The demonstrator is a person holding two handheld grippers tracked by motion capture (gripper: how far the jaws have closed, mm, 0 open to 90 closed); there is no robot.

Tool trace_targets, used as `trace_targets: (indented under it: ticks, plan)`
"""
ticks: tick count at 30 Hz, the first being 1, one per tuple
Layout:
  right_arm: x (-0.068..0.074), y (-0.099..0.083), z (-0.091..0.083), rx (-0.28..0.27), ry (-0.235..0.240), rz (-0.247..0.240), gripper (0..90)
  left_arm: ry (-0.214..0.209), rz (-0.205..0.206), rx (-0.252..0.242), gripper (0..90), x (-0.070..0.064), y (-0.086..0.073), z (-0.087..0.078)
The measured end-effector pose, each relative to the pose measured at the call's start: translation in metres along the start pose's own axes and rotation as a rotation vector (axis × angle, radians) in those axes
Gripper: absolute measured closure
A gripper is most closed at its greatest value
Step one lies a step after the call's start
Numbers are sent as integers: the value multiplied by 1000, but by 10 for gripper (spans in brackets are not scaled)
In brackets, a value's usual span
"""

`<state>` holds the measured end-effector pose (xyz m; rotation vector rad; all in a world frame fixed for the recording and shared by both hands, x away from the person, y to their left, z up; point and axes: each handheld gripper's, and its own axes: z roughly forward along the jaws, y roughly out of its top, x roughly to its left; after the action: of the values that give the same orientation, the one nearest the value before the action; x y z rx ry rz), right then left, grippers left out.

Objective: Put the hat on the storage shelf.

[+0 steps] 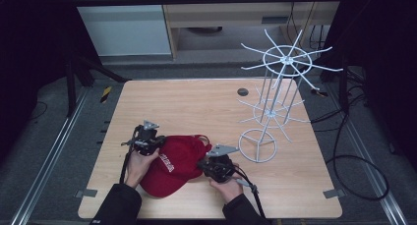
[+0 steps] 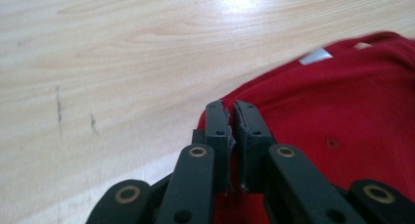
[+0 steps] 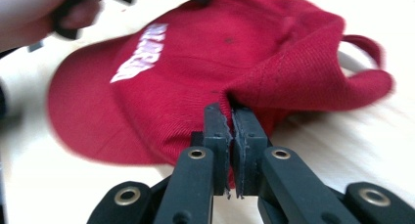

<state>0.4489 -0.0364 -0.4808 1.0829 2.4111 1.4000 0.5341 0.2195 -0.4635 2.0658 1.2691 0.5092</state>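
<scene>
A red baseball cap (image 1: 174, 162) with white lettering lies on the wooden table (image 1: 187, 107) near its front edge. My left gripper (image 1: 146, 138) sits at the cap's left rim, and in the left gripper view (image 2: 231, 114) its jaws are shut on the red fabric (image 2: 342, 111). At the cap's right side my right gripper (image 1: 216, 165) is held low; in the right gripper view (image 3: 230, 114) its jaws pinch a fold of the cap's edge (image 3: 293, 72). The cap's strap loop (image 3: 364, 43) sticks out behind.
A white wire display rack (image 1: 275, 92) with radiating hooks stands on a ring base (image 1: 257, 145) at the table's right, close to my right gripper. A small dark round disc (image 1: 242, 92) lies on the table near the back. Cables run over the floor on the right.
</scene>
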Motion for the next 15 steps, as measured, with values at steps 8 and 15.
trace_targets:
  ticks: [8,15]
  plan:
    - [4,5,-6,-13,-31,-28,753,-2,20,-59,675,-4,2,-20]
    - [-10,14,-44,-91,-132,-19,650,-60,59,-168,538,-34,3,-63]
